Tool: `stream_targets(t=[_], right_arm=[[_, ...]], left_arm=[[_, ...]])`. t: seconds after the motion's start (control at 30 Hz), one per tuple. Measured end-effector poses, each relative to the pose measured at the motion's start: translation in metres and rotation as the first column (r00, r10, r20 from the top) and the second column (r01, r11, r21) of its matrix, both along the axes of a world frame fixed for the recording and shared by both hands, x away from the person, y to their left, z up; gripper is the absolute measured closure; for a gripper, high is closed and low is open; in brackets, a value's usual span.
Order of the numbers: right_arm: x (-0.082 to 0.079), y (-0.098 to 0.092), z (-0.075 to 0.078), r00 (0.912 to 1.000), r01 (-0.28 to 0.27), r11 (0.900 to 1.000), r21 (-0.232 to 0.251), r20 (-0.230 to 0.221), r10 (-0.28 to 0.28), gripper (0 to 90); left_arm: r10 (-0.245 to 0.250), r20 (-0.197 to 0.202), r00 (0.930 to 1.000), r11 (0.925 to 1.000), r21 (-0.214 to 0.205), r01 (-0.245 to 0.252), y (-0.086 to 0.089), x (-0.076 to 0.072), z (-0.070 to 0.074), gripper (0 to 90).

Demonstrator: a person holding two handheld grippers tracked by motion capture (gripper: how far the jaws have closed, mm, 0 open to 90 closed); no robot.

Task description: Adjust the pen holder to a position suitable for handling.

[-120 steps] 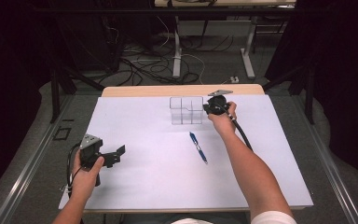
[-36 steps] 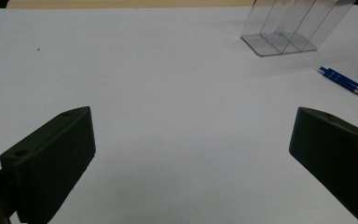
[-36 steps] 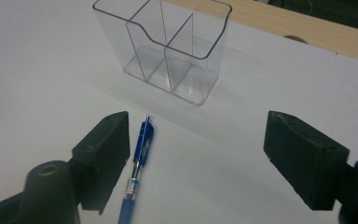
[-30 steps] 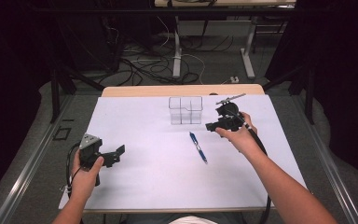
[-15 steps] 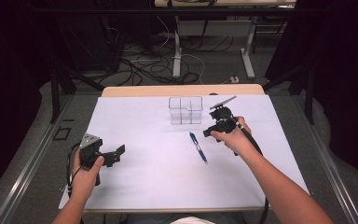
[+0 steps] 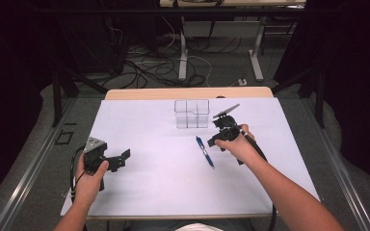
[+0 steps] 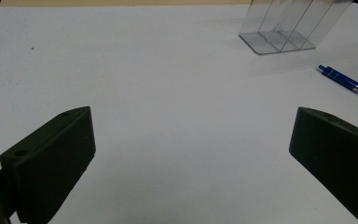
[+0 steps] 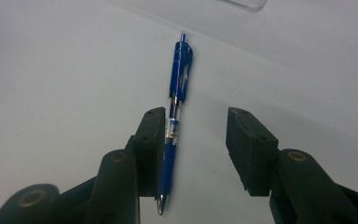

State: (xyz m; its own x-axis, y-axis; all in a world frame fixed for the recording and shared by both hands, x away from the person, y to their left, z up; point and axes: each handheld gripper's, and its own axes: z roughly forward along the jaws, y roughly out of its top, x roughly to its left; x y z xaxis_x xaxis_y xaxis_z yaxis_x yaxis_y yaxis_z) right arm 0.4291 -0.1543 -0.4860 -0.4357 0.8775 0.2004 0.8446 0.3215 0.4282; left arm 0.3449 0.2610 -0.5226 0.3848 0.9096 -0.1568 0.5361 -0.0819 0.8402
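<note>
We look down on a white-topped table point(image 6: 144, 192) with a pale wooden far edge. Beyond it, on the grey floor point(image 6: 221, 72), a tangle of black and white cables point(image 6: 159, 65) lies between white metal desk legs point(image 6: 256, 53). Darkness closes left and right.

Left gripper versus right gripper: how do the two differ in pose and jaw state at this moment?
The left gripper rests near the table's left edge with its jaws spread wide over bare white surface; the right gripper has its jaws narrower, just closing, straddling the blue pen, which lies beside one jaw, not yet pinched. The left sits far from the pen; the right hangs over it. Both are black, hand-held two-jaw grippers.
</note>
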Motion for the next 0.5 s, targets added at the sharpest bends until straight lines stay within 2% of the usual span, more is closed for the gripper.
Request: stream_targets(t=[0.1, 0.17, 0.3, 0.33, 0.37, 0.4, 0.43, 0.47, 0.5], right_arm=[[-0.001, 0.000, -0.003, 0.9999, -0.012, 0.9999, -0.008, -0.011, 0.012, 63.3], [-0.002, 0.003, -0.005, 0.9995, 0.012, 0.9999, -0.003, -0.028, -0.012, 64.5], [-0.002, 0.005, -0.009, 0.9999, -0.005, 0.9999, -0.016, -0.014, 0.005, 67.0], [-0.002, 0.006, -0.009, 0.9996, -0.006, 0.9996, -0.027, -0.027, 0.006, 68.6], [-0.002, 0.007, -0.012, 1.0000, -0.004, 1.0000, -0.004, -0.007, 0.004, 69.5], [-0.002, 0.007, -0.010, 0.9985, -0.016, 0.9988, -0.045, -0.053, 0.014, 70.0], [-0.002, 0.009, -0.018, 0.9999, 0.002, 0.9998, 0.018, 0.011, -0.003, 70.0], [-0.002, 0.010, -0.020, 0.9999, -0.003, 0.9997, 0.026, 0.015, 0.002, 70.2], [-0.002, 0.011, -0.016, 0.9987, -0.005, 0.9998, -0.018, -0.052, 0.004, 70.9]], left_arm=[[0.002, -0.002, 1.0000, 1.0000, -0.001, -0.002, 0.000, 0.000, 0.000, 0.1], [0.005, -0.004, 1.0000, 1.0000, -0.005, -0.005, 0.000, 0.000, 0.000, 0.1], [-0.005, -0.007, 1.0000, 1.0000, -0.001, 0.005, 0.000, 0.002, -0.001, 0.1], [-0.004, -0.006, 1.0000, 1.0000, -0.005, 0.004, 0.000, 0.002, -0.002, 0.1], [-0.008, -0.008, 0.9999, 1.0000, -0.003, 0.008, 0.001, 0.002, -0.002, 0.1], [-0.007, -0.009, 0.9999, 0.9999, -0.008, 0.007, 0.001, 0.002, -0.002, 0.1], [-0.007, -0.010, 0.9999, 0.9999, -0.008, 0.007, 0.002, 0.002, -0.002, 0.1], [-0.007, -0.011, 0.9999, 0.9999, -0.009, 0.007, 0.002, 0.002, -0.002, 0.1], [0.000, -0.010, 1.0000, 0.9999, -0.010, 0.000, 0.003, 0.003, -0.002, 0.1]])
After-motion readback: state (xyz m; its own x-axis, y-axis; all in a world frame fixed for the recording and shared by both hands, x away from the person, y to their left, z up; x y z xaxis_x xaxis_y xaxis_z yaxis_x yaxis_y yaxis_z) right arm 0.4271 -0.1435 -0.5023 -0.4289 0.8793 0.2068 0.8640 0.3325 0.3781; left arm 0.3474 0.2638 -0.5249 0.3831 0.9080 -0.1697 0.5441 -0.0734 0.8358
